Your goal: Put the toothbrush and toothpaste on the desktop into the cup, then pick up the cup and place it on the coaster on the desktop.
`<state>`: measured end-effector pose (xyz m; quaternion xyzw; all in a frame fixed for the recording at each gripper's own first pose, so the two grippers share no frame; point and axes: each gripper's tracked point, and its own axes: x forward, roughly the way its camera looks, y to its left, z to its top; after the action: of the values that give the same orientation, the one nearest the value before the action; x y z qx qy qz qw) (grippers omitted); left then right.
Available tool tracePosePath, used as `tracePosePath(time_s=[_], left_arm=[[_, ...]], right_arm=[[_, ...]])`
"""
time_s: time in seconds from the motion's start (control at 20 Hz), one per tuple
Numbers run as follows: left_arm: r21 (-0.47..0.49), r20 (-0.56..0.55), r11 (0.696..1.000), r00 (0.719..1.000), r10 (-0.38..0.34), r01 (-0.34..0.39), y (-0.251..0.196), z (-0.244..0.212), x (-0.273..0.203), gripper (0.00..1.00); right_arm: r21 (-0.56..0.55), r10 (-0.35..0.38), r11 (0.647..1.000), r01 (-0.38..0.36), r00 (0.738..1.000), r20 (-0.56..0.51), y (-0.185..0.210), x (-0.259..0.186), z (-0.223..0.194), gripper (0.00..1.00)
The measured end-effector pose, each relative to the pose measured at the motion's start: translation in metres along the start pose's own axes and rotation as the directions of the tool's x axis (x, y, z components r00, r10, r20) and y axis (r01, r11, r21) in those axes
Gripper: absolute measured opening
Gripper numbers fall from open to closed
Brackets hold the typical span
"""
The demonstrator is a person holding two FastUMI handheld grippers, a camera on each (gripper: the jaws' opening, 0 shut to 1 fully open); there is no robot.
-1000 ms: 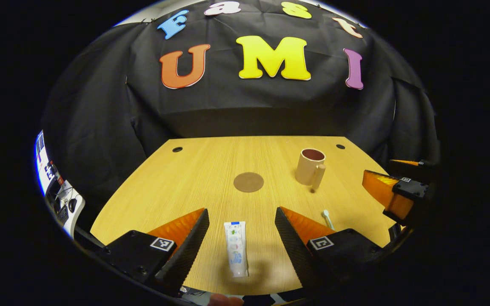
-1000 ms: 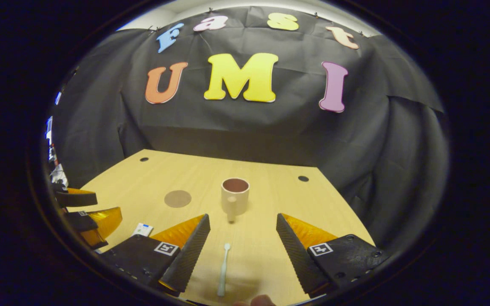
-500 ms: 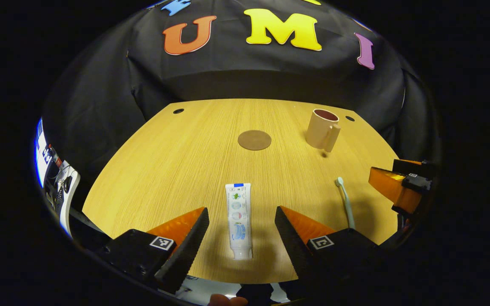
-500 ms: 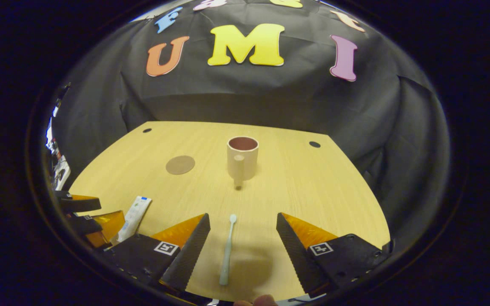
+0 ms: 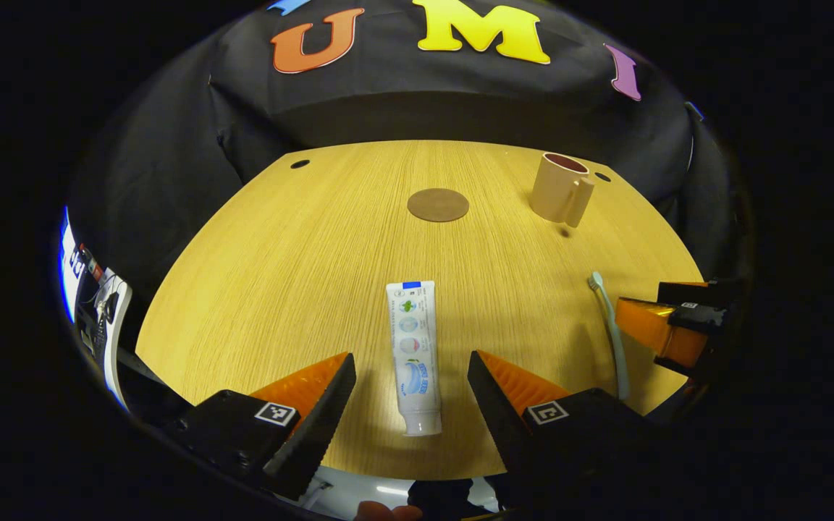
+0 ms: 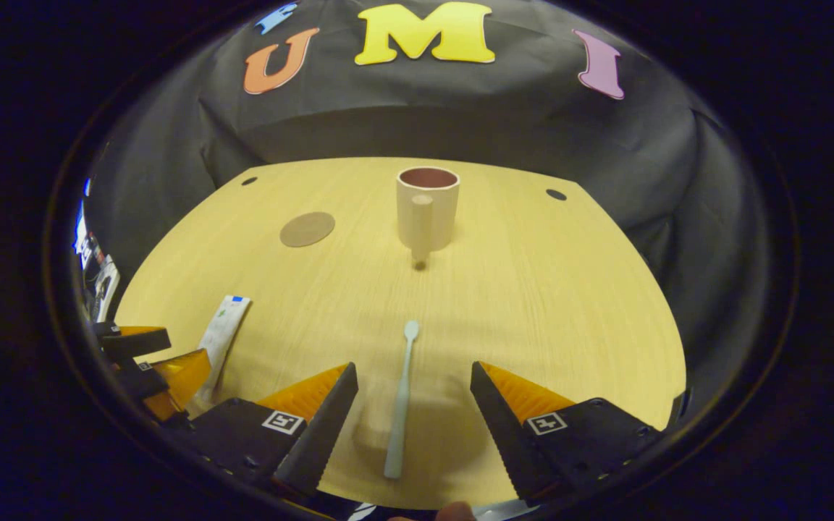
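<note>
A white toothpaste tube (image 5: 413,354) lies flat on the wooden desktop (image 5: 301,268), its cap end between the open fingers of my left gripper (image 5: 411,394), which hovers above it. In the right gripper view a pale toothbrush (image 6: 400,396) lies lengthwise between the open fingers of my right gripper (image 6: 411,401), head pointing away. A beige cup (image 6: 426,210) with a dark red inside stands upright beyond it, handle facing me. The round brown coaster (image 6: 307,229) lies to the cup's left. The left gripper view also holds the cup (image 5: 560,194), coaster (image 5: 438,205) and toothbrush (image 5: 609,329).
The right gripper's orange fingers (image 5: 659,336) appear at the right edge of the left gripper view, beside the toothbrush. The left gripper's fingers (image 6: 163,373) sit at the lower left of the right gripper view by the toothpaste (image 6: 220,340). Small round holes (image 6: 555,194) mark the desk's far corners.
Both grippers have tilted downward and come closer over the desk; the toothpaste and the toothbrush now sit further in between their open fingers. Nothing has been taken hold of.
</note>
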<state>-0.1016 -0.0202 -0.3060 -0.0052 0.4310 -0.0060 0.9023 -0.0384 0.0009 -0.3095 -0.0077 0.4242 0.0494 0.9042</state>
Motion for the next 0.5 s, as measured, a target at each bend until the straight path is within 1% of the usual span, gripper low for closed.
tracePosePath(time_s=[0.2,0.3,0.35,0.4,0.45,0.5], left_arm=[[0.007,-0.012,1.0,1.0,0.004,-0.004,0.005,-0.001,0.006,1.0],[0.007,-0.024,1.0,1.0,0.0,0.0,0.004,-0.004,0.009,0.99],[0.008,-0.029,1.0,1.0,-0.001,0.001,0.005,-0.005,0.009,0.99],[0.008,-0.033,1.0,0.999,0.0,0.0,0.005,-0.006,0.011,0.99],[0.006,-0.039,1.0,0.999,-0.001,0.001,0.004,-0.007,0.012,1.0],[0.006,-0.042,1.0,0.999,0.0,0.001,0.005,-0.008,0.014,0.99]], right_arm=[[0.002,-0.018,1.0,0.018,0.998,-0.054,0.003,0.018,-0.008,0.96],[-0.001,-0.015,1.0,0.015,0.997,-0.072,0.005,0.026,-0.009,0.93],[0.002,-0.012,1.0,0.012,0.997,-0.079,0.007,0.028,-0.011,0.88],[0.007,-0.004,1.0,0.004,0.996,-0.085,0.009,0.03,-0.011,0.85],[0.012,0.001,1.0,0.0,0.996,-0.091,0.009,0.033,-0.011,0.78],[0.013,0.011,1.0,-0.01,0.994,-0.105,0.011,0.036,-0.013,0.76]])
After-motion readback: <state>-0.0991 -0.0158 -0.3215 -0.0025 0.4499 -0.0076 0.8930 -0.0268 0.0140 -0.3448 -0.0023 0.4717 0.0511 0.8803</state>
